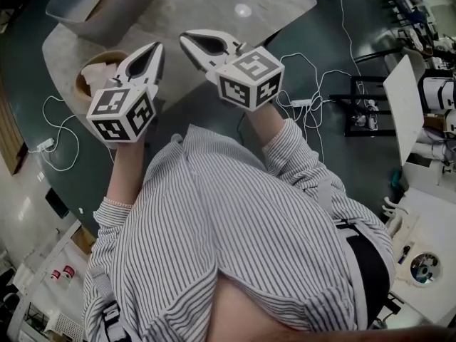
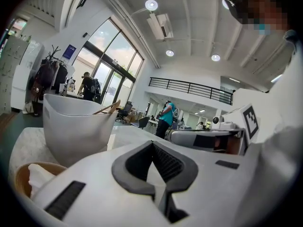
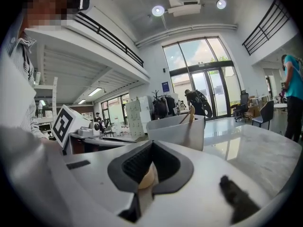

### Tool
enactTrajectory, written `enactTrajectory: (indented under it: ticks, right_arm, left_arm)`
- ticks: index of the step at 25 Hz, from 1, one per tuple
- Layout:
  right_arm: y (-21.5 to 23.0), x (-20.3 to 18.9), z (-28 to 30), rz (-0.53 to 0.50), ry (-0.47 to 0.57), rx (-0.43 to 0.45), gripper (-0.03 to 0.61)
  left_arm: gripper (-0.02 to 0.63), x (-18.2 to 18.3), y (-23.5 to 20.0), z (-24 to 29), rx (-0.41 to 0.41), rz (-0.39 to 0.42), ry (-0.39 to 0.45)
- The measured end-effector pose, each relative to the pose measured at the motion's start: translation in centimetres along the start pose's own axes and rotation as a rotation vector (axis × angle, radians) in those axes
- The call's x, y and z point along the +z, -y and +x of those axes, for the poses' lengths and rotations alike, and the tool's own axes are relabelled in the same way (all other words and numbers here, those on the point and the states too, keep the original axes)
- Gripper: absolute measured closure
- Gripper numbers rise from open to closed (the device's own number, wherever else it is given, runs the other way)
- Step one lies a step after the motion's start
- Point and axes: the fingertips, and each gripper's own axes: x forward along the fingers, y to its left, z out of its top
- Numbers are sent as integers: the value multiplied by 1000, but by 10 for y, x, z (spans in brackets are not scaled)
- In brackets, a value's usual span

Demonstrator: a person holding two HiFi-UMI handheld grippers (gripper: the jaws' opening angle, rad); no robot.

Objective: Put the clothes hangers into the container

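Claws above surface (image 1: 214,6)
Left claw (image 1: 157,48) and right claw (image 1: 185,39) each pressed together; container (image 1: 107,6) ahead holds wooden hanger (image 3: 191,113)

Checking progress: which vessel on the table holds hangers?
The grey tub; wooden hanger tips poke above its rim. The wooden bowl holds something white.

I see only hanger tips (image 2: 110,108) above the container (image 2: 71,131) wall, at the far left corner of the worktop (image 1: 214,6); the rest is hidden.
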Motion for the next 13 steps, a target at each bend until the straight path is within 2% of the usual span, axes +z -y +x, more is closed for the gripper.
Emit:
enactTrajectory:
  ticks: [13]
  right_arm:
    - [-13, -9, 5, -111, -119, 117, 565]
  left_arm:
    - [603, 3, -2, 1, 11, 24, 19]
